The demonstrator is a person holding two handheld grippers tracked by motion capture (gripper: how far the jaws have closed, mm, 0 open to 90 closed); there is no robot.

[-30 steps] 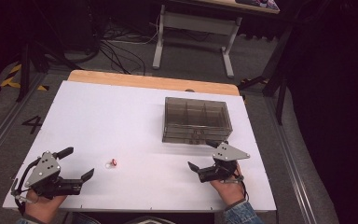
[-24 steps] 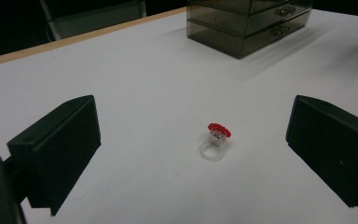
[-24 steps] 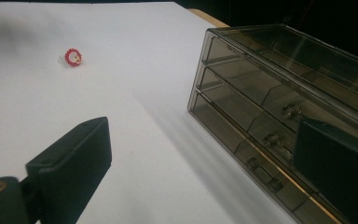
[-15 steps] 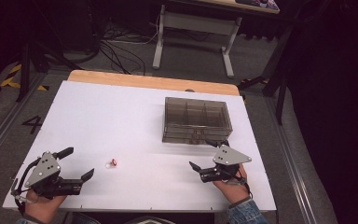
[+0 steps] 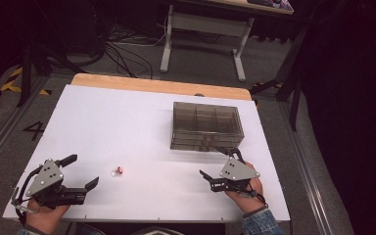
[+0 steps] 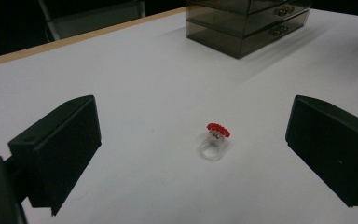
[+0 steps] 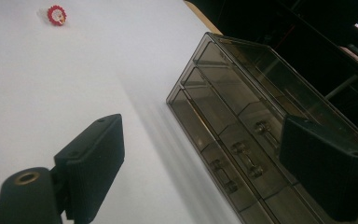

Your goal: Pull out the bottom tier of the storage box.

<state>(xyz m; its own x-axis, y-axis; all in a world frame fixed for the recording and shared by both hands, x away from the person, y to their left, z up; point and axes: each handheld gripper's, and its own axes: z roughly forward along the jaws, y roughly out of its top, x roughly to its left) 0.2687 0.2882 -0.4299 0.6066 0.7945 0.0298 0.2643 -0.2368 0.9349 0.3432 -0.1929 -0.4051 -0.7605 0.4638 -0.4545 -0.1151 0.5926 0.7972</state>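
Landmark: the drawer box (image 5: 206, 125), a smoky see-through organiser that stands on the white bench (image 5: 127, 117), toward the far right part of it.
Drawer box, detail: in the right gripper view the drawer box (image 7: 256, 135) shows stacked drawers with small handles on the front; the drawers look closed.
Ring: a small clear ring (image 5: 117, 171) with a red flower-like top lies on the bench, well to the left of the drawer box and nearer the person's edge.
Ring, close view: in the left gripper view the ring (image 6: 214, 140) lies on the bare bench with its red top on the side toward the drawer box (image 6: 247, 23); nothing touches it.
Left gripper: the left gripper (image 5: 84, 171) is held low over the near left corner of the bench, far from the drawer box, and points toward the ring.
Left jaws: wide apart and empty; in the left gripper view the ring lies ahead of them, between their lines, not touched by either.
Right gripper: the right gripper (image 5: 220, 164) is just in front of the drawer box, near its right front corner.
Right jaws: apart and empty; in the right gripper view the drawer fronts lie between them, one jaw overlapping the box in the picture; contact cannot be told.
Ring from the right: the ring (image 7: 56, 15) shows far off, well apart from the drawer box.
Hands: a hand (image 5: 41, 215) holds the left gripper and another hand (image 5: 247, 193) the right one.
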